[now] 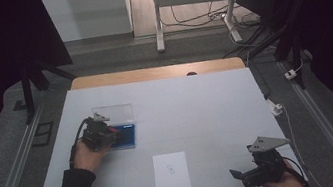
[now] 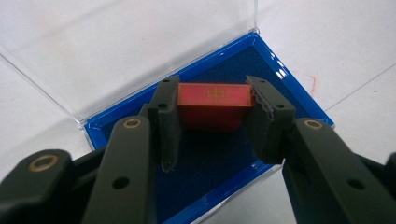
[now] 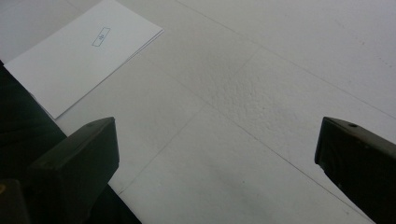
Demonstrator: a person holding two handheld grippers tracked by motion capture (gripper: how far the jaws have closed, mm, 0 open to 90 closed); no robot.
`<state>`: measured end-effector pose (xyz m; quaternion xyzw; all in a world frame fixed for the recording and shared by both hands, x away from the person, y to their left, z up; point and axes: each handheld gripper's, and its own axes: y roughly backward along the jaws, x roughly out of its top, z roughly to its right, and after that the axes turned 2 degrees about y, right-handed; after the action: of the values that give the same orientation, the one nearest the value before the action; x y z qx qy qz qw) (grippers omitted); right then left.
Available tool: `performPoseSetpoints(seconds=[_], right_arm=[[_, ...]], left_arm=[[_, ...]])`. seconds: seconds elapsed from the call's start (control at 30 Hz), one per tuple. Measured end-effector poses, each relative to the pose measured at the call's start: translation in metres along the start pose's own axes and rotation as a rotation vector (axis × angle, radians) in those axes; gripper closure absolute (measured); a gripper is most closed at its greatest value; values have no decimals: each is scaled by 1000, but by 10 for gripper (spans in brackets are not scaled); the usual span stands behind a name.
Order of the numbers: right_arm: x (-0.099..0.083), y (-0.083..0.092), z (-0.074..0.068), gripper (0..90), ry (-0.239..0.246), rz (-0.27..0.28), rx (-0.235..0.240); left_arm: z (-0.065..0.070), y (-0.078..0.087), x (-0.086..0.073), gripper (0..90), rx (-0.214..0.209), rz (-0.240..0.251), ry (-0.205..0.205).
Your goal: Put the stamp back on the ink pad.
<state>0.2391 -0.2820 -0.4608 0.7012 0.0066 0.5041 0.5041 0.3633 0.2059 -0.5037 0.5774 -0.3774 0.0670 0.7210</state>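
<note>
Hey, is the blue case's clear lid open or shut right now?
Open: the clear lid lies folded back flat beside the blue case.

Bench [image 1: 196, 104]: white top w/ faint seam lines, wooden edge showing along the far side. Two things lie on it. Blue case [image 2: 299, 100], left of centre, lined w/ dark blue felt, its clear lid [image 2: 116, 42] swung open and lying back flat on the bench on the far side. White sheet [image 1: 171, 176] near the front edge, about mid-width, w/ a small printed mark in its middle; well apart from the case. Floor round the bench is grey.
</note>
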Motion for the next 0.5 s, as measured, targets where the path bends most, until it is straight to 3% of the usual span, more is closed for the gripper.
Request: performPoseSetpoints(seconds=[0.3,0.5], right_arm=[[0,0,0,3,1,1,-1],[0,0,0,3,4,0,-1]], left_arm=[[0,0,0,569,-3,0,7],[-1,6,2,441,-35,50,34]])
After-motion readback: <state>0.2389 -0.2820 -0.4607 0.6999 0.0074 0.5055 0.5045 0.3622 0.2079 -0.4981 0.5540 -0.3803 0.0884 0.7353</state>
